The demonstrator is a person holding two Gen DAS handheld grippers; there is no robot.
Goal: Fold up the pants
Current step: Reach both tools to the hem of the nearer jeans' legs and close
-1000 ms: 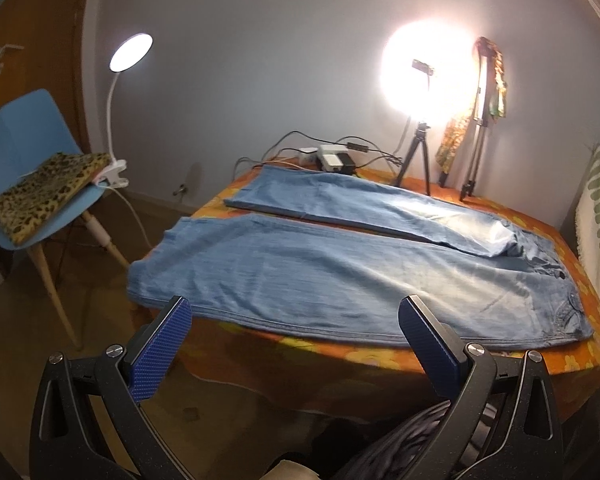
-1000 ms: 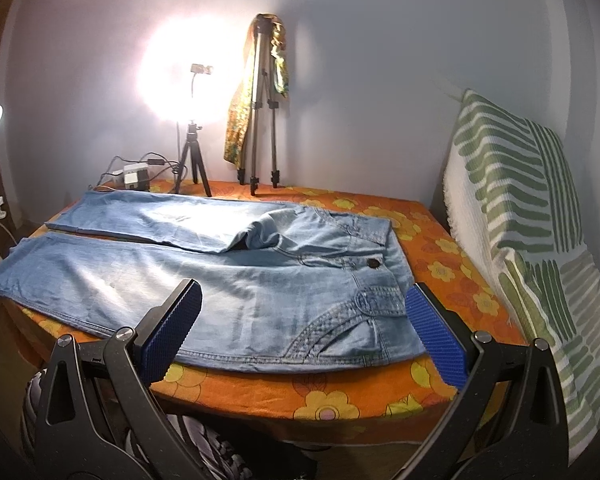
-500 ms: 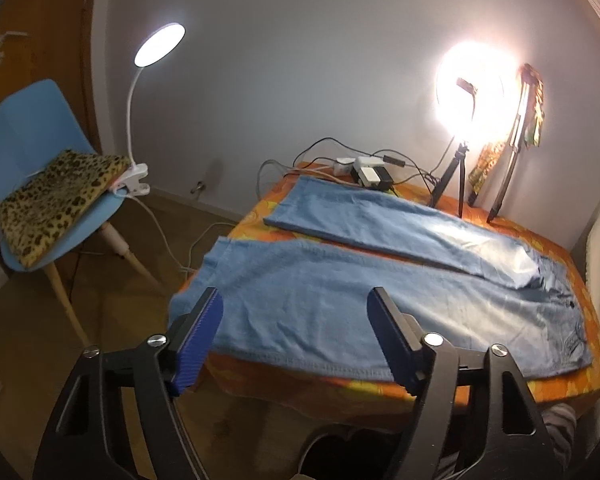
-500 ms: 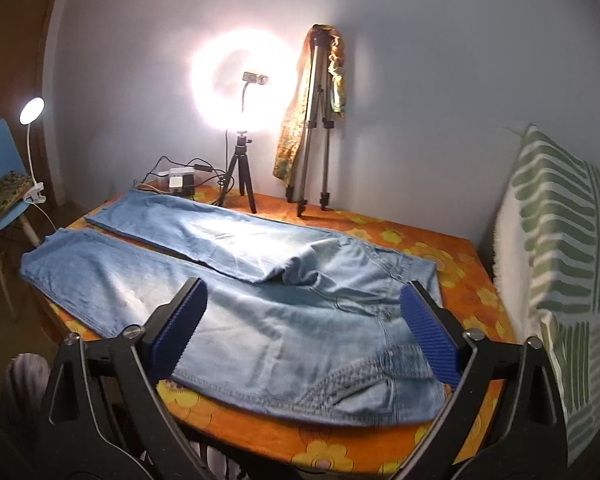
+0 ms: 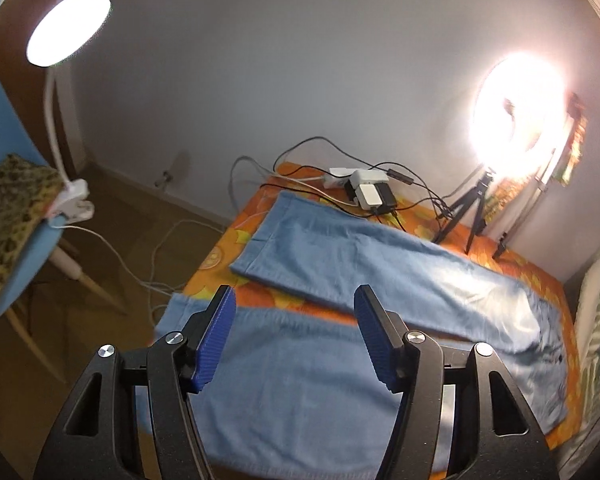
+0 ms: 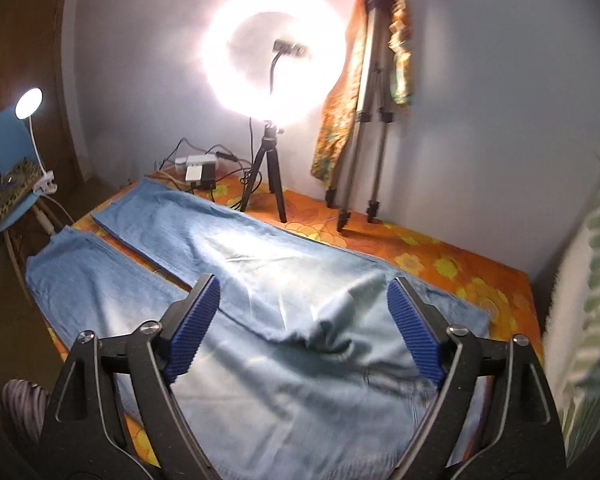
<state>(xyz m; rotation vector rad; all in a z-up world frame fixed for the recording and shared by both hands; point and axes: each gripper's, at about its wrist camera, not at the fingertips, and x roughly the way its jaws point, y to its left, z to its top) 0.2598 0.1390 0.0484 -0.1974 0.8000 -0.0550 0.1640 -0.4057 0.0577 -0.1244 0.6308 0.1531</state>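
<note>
On the bench: a pair of light blue pants lies flat on the orange flowered bench, its two legs spread apart in a narrow V with a strip of cloth showing between them.
Landmark: the lit ring light on its small black tripod, standing on the bench at the wall side.
Pants from the ring light: the far leg's hem ends near the tripod's feet, just beside the white power strip and adapters; the near leg lies on the side away from the light, toward the cameras, and its hem reaches the bench's end.
Waist: on the side away from the power strip, near a green striped cushion (details of the waistband are blurred).
Left gripper: hangs above the near leg close to its hem; jaws have just been closing and stand partly open, with nothing between the pads.
Right gripper: hangs above the crotch and upper legs; jaws wide, also just narrowing a little, holding nothing.
Beside the ring light: a taller tripod draped with patterned fabric.
Off the bench: a blue chair with a clip lamp.
</note>
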